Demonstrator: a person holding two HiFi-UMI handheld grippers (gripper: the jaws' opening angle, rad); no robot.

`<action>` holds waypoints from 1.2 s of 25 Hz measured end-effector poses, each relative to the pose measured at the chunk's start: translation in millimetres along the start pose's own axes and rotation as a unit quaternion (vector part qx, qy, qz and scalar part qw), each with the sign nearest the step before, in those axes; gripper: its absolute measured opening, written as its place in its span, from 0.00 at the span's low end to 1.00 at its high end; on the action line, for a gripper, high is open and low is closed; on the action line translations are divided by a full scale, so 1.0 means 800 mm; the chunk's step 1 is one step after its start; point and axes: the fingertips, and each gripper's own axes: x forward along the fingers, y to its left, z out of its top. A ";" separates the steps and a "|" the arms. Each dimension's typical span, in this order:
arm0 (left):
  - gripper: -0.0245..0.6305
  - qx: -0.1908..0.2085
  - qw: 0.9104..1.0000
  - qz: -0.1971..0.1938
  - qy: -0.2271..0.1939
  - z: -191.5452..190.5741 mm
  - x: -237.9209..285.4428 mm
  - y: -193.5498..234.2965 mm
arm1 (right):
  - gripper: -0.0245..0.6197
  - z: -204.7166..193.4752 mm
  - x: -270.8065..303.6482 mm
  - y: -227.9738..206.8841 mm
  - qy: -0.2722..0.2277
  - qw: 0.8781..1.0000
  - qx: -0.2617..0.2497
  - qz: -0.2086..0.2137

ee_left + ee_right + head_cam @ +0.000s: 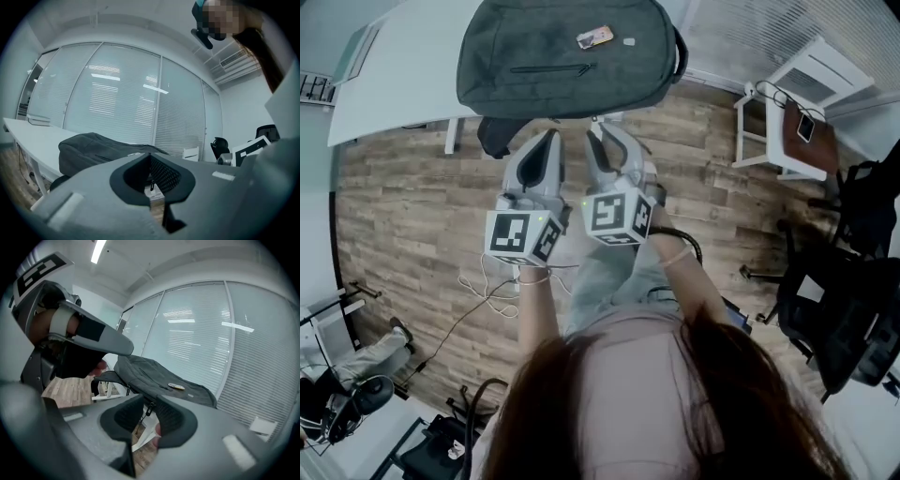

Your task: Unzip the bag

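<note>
A dark grey backpack (567,56) lies flat on the white table (394,84), with a small tag (593,37) on its top face. Both grippers hover at its near edge, over the floor. In the left gripper view the bag (93,147) lies beyond the left gripper (150,155), whose jaws are shut with nothing clamped. My right gripper (149,401) stands open. A black zipper pull (149,409) dangles in the gap between its pads, and neither pad presses on it. From above, the left gripper (551,136) and right gripper (600,128) sit side by side.
A white side table (787,103) with a phone on a brown board stands at the right. Black office chairs (844,300) are further right. Cables (492,291) trail over the wooden floor. Glass walls with blinds (122,103) stand behind the table.
</note>
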 end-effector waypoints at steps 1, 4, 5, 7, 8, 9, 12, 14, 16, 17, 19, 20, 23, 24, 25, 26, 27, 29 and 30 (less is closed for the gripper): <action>0.05 0.001 1.000 -0.004 0.001 -0.002 0.003 0.002 | 0.18 -0.004 0.003 0.001 0.002 1.000 0.001 -0.004; 0.05 0.009 1.000 -0.014 0.009 -0.011 0.014 0.012 | 0.19 -0.016 0.016 0.004 0.011 1.000 0.007 -0.019; 0.05 0.011 1.000 -0.016 0.011 -0.013 0.018 0.017 | 0.19 -0.020 0.021 0.006 0.014 1.000 0.010 -0.024; 0.05 0.012 1.000 -0.020 0.013 -0.017 0.024 0.026 | 0.19 -0.027 0.030 0.008 0.021 0.999 0.013 -0.033; 0.05 0.012 1.000 -0.022 0.014 -0.019 0.026 0.029 | 0.19 -0.031 0.033 0.008 0.023 0.999 0.014 -0.038; 0.05 0.012 1.000 -0.025 0.014 -0.022 0.029 0.033 | 0.19 -0.034 0.037 0.008 0.026 0.999 0.015 -0.043; 0.05 0.012 0.999 -0.034 0.020 -0.030 0.037 0.040 | 0.19 -0.041 0.045 0.007 0.032 0.998 0.022 -0.058; 0.05 0.013 0.999 -0.041 0.024 -0.038 0.043 0.045 | 0.19 -0.044 0.049 0.007 0.035 0.997 0.029 -0.065; 0.05 0.011 0.999 -0.046 0.027 -0.044 0.050 0.048 | 0.20 -0.048 0.053 0.007 0.037 0.996 0.035 -0.073; 0.05 0.010 0.998 -0.048 0.028 -0.046 0.053 0.050 | 0.20 -0.050 0.054 0.008 0.038 0.996 0.037 -0.076; 0.05 0.008 0.998 -0.051 0.029 -0.049 0.059 0.052 | 0.20 -0.051 0.058 0.009 0.037 0.995 0.043 -0.083; 0.05 0.007 0.998 -0.053 0.029 -0.049 0.061 0.053 | 0.20 -0.052 0.059 0.008 0.036 0.994 0.047 -0.088; 0.05 0.001 0.998 -0.060 0.027 -0.049 0.070 0.053 | 0.20 -0.052 0.059 0.005 0.030 0.992 0.063 -0.105; 0.05 -0.003 0.998 -0.063 0.029 -0.050 0.073 0.054 | 0.20 -0.052 0.059 0.004 0.029 0.991 0.069 -0.111; 0.05 -0.007 0.997 -0.065 0.033 -0.052 0.076 0.055 | 0.20 -0.051 0.059 0.003 0.026 0.990 0.076 -0.118; 0.05 -0.011 0.997 -0.067 0.039 -0.055 0.080 0.057 | 0.20 -0.051 0.060 0.003 0.022 0.988 0.082 -0.126; 0.05 -0.016 0.996 -0.068 0.048 -0.059 0.084 0.060 | 0.20 -0.050 0.061 0.002 0.017 0.987 0.087 -0.135; 0.05 -0.025 0.995 -0.069 0.061 -0.066 0.090 0.067 | 0.20 -0.048 0.065 0.001 0.009 0.984 0.097 -0.150; 0.05 -0.028 0.995 -0.069 0.064 -0.068 0.091 0.068 | 0.20 -0.047 0.066 0.000 0.006 0.983 0.102 -0.155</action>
